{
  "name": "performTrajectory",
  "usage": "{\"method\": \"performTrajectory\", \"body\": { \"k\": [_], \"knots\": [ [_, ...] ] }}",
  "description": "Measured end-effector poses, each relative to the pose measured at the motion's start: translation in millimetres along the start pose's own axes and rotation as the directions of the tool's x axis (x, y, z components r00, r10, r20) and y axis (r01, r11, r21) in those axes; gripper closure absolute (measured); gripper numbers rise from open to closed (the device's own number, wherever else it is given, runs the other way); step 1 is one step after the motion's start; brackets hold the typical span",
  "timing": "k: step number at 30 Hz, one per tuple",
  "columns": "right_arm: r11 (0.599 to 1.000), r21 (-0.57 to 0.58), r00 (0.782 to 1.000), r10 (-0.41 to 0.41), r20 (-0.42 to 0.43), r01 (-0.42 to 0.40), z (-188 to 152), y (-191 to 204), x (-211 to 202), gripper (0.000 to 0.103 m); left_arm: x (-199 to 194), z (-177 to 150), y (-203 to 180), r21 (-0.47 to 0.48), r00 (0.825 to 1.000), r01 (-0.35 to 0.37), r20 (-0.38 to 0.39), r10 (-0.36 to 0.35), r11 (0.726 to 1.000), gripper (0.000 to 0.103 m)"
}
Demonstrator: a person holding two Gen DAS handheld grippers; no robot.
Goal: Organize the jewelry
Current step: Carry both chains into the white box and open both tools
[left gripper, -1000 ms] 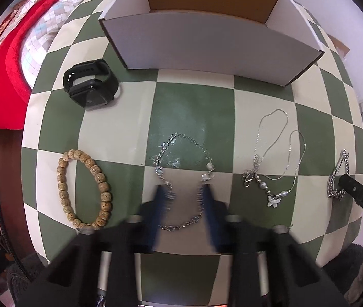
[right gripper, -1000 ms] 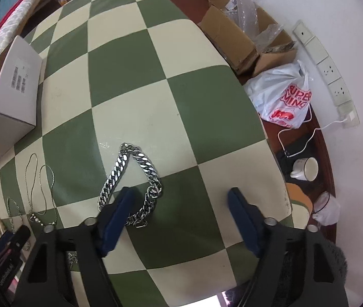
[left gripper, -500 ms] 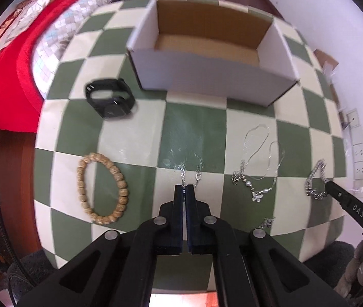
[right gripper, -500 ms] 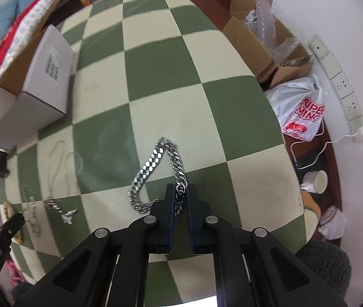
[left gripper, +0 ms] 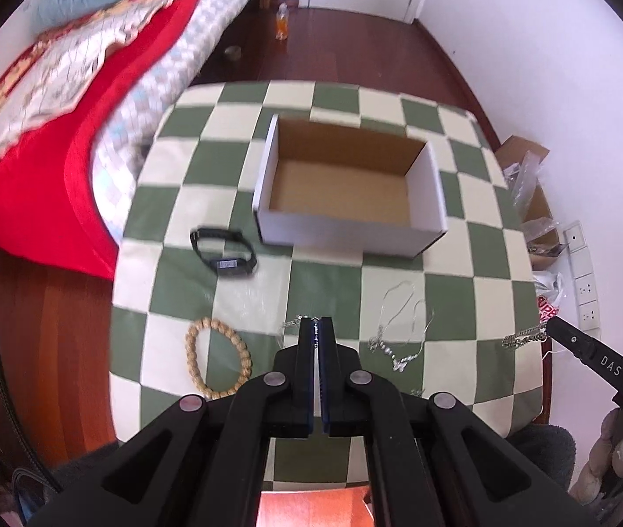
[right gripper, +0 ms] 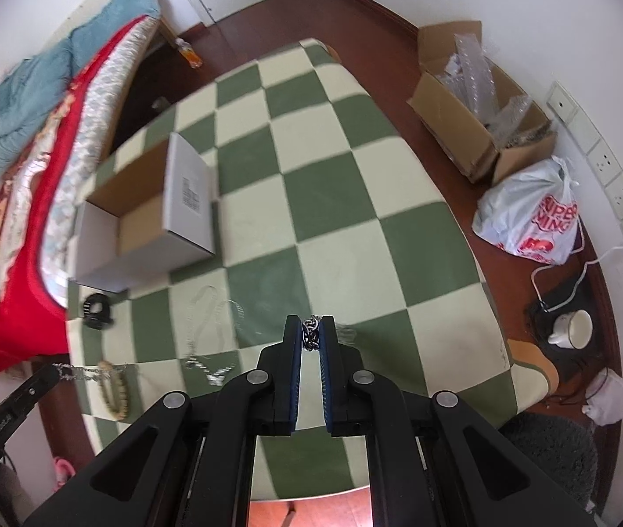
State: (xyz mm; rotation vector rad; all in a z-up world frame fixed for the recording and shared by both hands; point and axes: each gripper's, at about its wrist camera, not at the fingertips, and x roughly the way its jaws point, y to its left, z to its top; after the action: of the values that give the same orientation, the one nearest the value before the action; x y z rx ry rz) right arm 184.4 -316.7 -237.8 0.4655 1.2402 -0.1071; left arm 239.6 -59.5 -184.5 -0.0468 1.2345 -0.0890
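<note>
Gripping chains: left gripper [left gripper: 316,319] pinches thin bracelet [left gripper: 290,324], right gripper [right gripper: 310,329] clamps curb chain [right gripper: 310,334], both lifted, probably bound for box [left gripper: 346,237].

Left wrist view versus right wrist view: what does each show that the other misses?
Only the left wrist view shows the open cardboard box's bare brown floor. Only the right wrist view shows the white cup on the floor and the chunky silver curb chain pinched in the right gripper. Both show the wooden bead bracelet, black fitness band and thin silver pendant necklace.
</note>
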Motion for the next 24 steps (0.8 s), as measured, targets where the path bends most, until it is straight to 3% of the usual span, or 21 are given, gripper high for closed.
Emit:
{"method": "performTrajectory", "body": {
  "k": [14,19,24],
  "knots": [
    [0.984,-0.156,0.992,0.099,0.08,-0.085,55,69,-66,0.095,-30,83,-12,0.104,0.991,-0.028,0.132,0.014,0.994,0.103],
    [0.97,-0.227,0.987,0.116,0.109,-0.089,88,115,-72,0.095,-12,110,-7,0.105,0.991,-0.058,0.127,0.044,0.993,0.103],
    [0.961,-0.259,0.991,0.121,0.064,-0.1,118,152,-42,0.095,26,131,5,0.081,0.996,-0.067,0.067,0.062,0.994,0.103]
  ]
}}
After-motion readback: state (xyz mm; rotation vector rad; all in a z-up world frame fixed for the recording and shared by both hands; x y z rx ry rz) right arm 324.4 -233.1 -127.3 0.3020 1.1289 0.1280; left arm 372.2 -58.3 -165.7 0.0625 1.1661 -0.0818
